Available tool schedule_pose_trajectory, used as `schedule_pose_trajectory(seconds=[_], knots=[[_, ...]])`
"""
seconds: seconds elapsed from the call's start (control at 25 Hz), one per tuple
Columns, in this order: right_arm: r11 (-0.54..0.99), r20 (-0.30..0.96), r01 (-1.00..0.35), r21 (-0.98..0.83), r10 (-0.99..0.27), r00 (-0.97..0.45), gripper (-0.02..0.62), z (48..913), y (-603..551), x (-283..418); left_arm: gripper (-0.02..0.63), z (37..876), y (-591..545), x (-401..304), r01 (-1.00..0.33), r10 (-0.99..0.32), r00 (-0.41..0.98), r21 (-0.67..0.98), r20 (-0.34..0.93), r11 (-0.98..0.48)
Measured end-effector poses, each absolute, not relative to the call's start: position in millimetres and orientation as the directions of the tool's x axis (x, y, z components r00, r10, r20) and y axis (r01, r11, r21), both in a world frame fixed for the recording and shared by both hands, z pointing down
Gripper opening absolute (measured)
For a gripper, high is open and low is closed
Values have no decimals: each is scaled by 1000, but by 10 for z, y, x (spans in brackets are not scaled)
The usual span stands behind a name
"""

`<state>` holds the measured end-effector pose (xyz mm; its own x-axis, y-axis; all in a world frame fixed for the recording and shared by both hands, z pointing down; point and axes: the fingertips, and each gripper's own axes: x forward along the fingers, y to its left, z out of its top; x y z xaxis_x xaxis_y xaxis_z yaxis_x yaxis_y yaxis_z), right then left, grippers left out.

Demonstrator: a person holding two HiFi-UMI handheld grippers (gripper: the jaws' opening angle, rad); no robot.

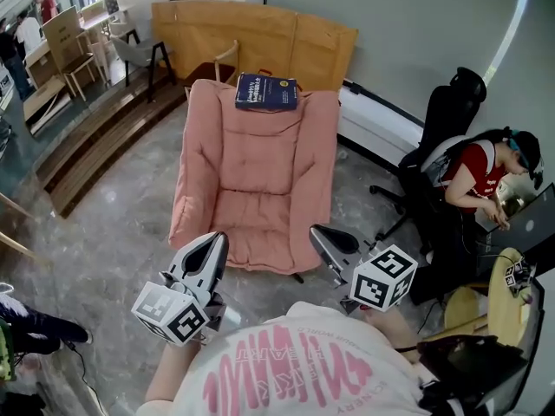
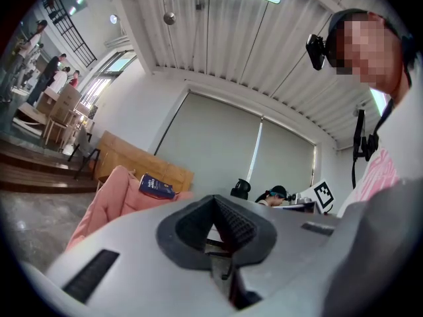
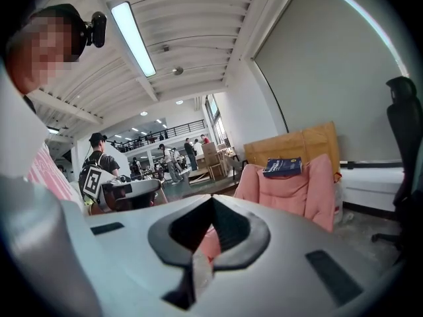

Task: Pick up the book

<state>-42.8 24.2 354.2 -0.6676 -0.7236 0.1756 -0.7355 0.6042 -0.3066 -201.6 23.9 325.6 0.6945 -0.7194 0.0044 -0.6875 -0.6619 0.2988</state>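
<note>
Our left hand-held gripper [image 1: 211, 248] has its jaws pressed together with nothing between them. Our right hand-held gripper [image 1: 324, 237] is closed and empty in the same way. We hold both close in front of our chest, pointing roughly level toward the pink chair [image 1: 257, 189], and neither touches anything.

The book [image 1: 266, 92], dark blue, lies flat on the top edge of the chair's backrest. It is well apart from both grippers, with the whole seat between us and it. Behind the chair a wooden board [image 1: 260, 33] leans against the wall.

We judge the task hardly begun: the book is untouched. The approach, opening the jaws, the grasp and the lift all remain.
</note>
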Motion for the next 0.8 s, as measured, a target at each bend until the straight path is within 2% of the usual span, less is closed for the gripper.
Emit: schedule_pose_trajectory(seconds=[0.8], knots=[[652,201,-678,-339,-654,-729,8,3672,-156,-491,8,3375,-17,-2047,-741,-772,635,317,41,-593]])
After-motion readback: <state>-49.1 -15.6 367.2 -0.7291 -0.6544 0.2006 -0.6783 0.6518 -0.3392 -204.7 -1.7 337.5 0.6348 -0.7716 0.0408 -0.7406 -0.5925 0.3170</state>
